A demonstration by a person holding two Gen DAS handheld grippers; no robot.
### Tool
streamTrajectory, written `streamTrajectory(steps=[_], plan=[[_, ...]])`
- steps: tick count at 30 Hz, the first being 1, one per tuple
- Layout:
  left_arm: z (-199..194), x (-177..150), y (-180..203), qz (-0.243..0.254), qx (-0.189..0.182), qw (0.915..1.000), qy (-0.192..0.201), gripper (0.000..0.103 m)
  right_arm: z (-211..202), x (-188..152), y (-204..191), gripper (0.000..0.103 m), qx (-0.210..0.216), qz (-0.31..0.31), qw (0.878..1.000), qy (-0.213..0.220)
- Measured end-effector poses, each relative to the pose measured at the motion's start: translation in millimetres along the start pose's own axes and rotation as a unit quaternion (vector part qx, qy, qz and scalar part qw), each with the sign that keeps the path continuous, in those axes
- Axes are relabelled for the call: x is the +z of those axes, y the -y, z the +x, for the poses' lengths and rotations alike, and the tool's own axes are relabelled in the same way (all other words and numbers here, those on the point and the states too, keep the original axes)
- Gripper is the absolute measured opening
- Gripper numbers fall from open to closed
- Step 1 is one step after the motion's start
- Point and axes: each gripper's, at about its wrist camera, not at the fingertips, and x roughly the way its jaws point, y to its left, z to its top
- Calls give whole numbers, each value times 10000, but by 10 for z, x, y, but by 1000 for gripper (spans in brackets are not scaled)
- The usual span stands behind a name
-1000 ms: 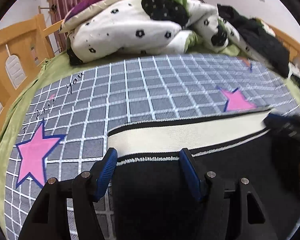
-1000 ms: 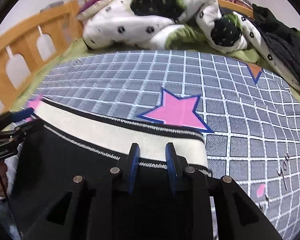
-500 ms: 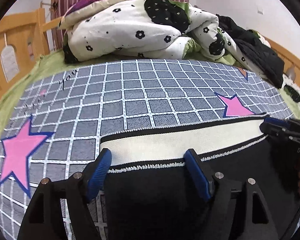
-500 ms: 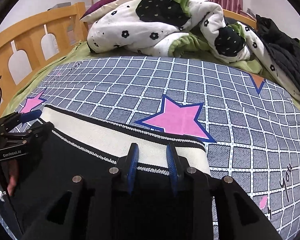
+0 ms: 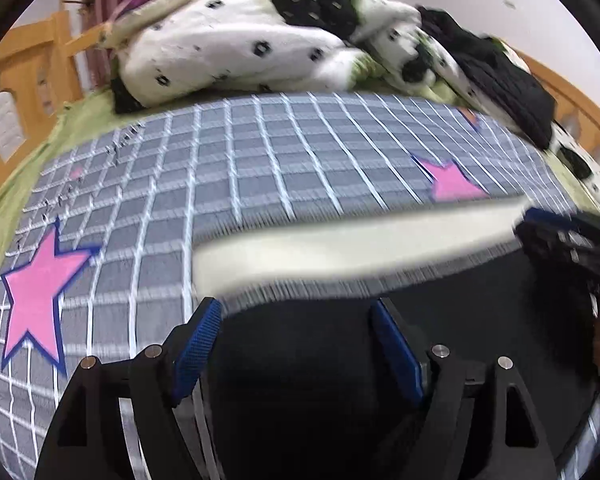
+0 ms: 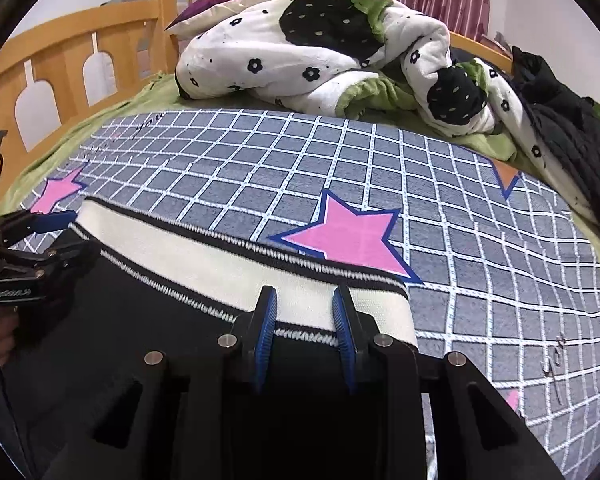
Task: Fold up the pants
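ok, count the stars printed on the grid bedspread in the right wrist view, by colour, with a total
Pink stars: 2, a large one just past the pants' waistband and a smaller one at the left edge.
Orange stars: 1, only partly visible near the dark clothing pile.
Total: 3

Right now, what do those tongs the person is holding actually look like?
Both tongs are matte black frames with triangular cut-outs and small silver bolt heads. Each finger carries a ribbed blue pad. The left tongs and right tongs look alike. Seen from the side, the left one bears a white, partly legible label and a thin black cable.
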Motion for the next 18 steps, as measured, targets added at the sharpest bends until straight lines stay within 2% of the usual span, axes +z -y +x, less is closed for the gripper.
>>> streamTrajectory(steps=[5, 8, 10, 12, 15, 18], plan=[[-289, -481, 115, 331, -78, 9989, -312, 76, -407, -302, 25, 29, 2, -89, 9998, -153], [-466, -737, 121, 167, -60, 9990, -414, 77, -677, -685, 54, 29, 52, 26, 9997, -219], [-598, -875, 92, -104, -154, 9986, -488, 77, -895, -912, 35, 29, 41, 35, 9999, -129], [-738, -1038, 63, -426, -257, 9974, -513, 77, -1064, -1148, 37, 31, 25, 185, 9995, -254], [-923, -1207, 104, -362, -222, 9978, -508, 76, -1238, -1417, 8, 33, -109, 213, 9989, -408], [-1156, -1323, 150, -200, -152, 9989, -405, 76, -1422, -1525, 29, 33, -162, 294, 9970, -698]])
